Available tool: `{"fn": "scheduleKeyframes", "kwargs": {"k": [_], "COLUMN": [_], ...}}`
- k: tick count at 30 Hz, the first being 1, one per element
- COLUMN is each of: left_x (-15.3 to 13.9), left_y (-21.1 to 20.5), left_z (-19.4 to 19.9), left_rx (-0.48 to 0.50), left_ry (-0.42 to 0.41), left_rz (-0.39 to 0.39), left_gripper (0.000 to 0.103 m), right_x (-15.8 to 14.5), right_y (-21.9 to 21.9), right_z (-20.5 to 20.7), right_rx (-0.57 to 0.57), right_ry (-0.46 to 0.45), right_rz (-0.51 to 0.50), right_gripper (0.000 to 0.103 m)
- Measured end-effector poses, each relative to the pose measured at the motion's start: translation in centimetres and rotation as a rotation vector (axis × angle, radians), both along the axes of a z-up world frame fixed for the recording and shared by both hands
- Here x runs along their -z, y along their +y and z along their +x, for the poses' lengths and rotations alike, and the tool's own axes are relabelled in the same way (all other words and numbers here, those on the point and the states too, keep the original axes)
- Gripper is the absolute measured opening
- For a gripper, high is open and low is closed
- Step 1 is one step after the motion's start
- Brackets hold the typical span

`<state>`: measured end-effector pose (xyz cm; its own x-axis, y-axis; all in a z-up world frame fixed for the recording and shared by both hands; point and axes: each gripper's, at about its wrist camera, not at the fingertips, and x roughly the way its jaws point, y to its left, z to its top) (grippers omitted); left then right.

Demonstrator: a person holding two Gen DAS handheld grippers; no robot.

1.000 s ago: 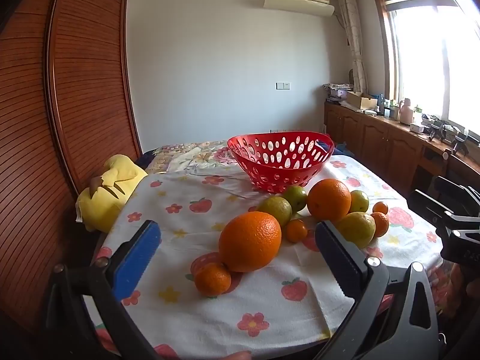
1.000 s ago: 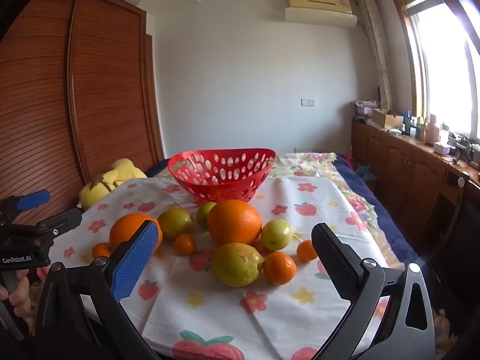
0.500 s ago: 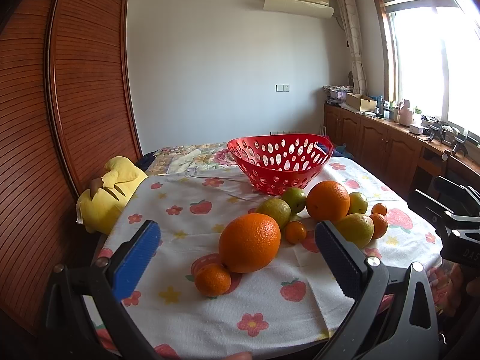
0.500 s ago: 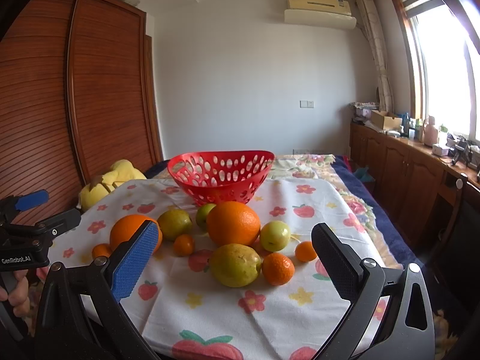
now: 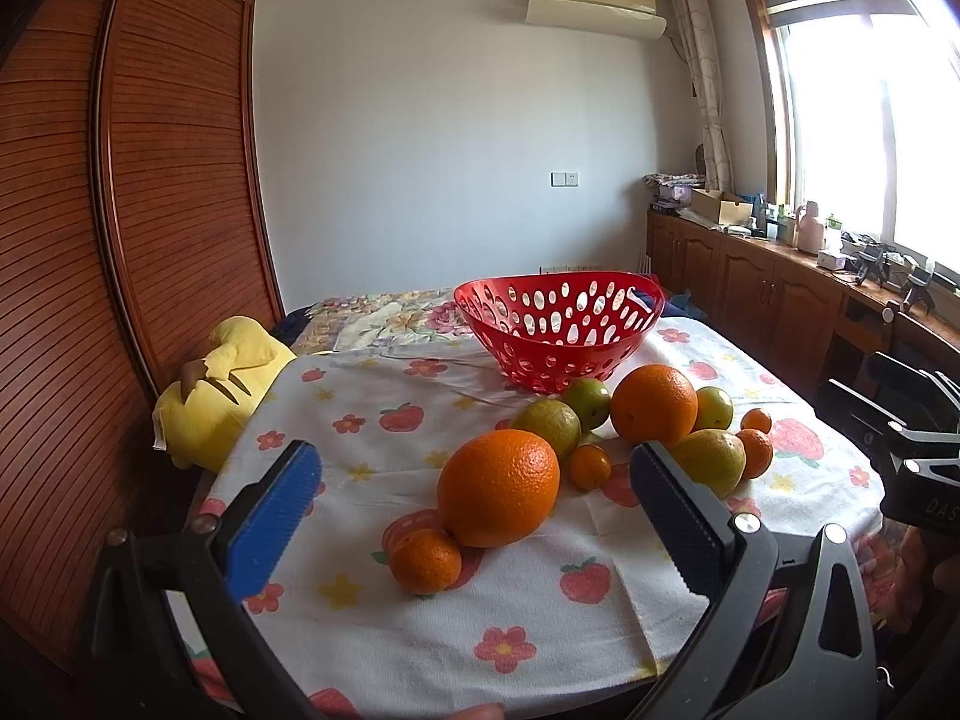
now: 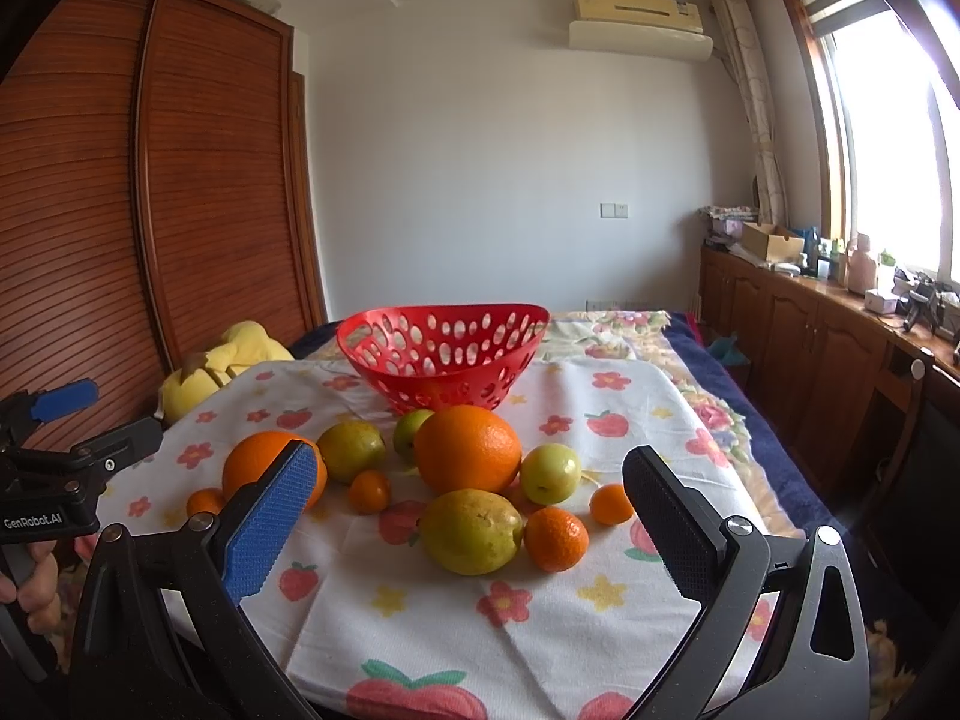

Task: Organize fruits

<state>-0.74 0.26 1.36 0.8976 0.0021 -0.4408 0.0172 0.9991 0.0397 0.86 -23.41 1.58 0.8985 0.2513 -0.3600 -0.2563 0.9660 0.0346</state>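
Observation:
An empty red perforated basket [image 5: 561, 324] [image 6: 444, 354] stands at the back of the table. In front of it lie loose fruits: two large oranges [image 5: 498, 495] [image 6: 468, 449], several small tangerines [image 5: 425, 561] [image 6: 556, 538], a yellow-green pear [image 6: 471, 531] and green round fruits [image 6: 549, 473]. My left gripper [image 5: 474, 483] is open and empty, above the table's near edge, facing the nearest large orange. My right gripper [image 6: 471, 489] is open and empty, facing the pear.
A flowered cloth [image 6: 600, 600] covers the table. A yellow plush toy [image 5: 222, 384] lies at the left edge beside a wooden wardrobe [image 5: 150, 210]. A wooden counter [image 6: 840, 312] with clutter runs under the window on the right.
Both views have dipped slightly, so the basket and fruits sit a little higher in frame. No fruit has moved and both grippers stay open.

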Motion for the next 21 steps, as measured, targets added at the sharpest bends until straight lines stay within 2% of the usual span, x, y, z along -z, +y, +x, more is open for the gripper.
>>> {"fn": "scheduleKeyframes", "kwargs": {"k": [21], "left_x": [-0.65], "left_y": [-0.08], "left_z": [-0.14], "left_rx": [0.003], "left_ry": [-0.007], "left_rz": [0.001], "left_gripper": [0.103], "right_x": [-0.01], "right_y": [0.08], "right_z": [-0.04], "right_rx": [-0.002], "right_ry": [0.0], "right_rz": [0.002], "right_gripper": [0.103]}}
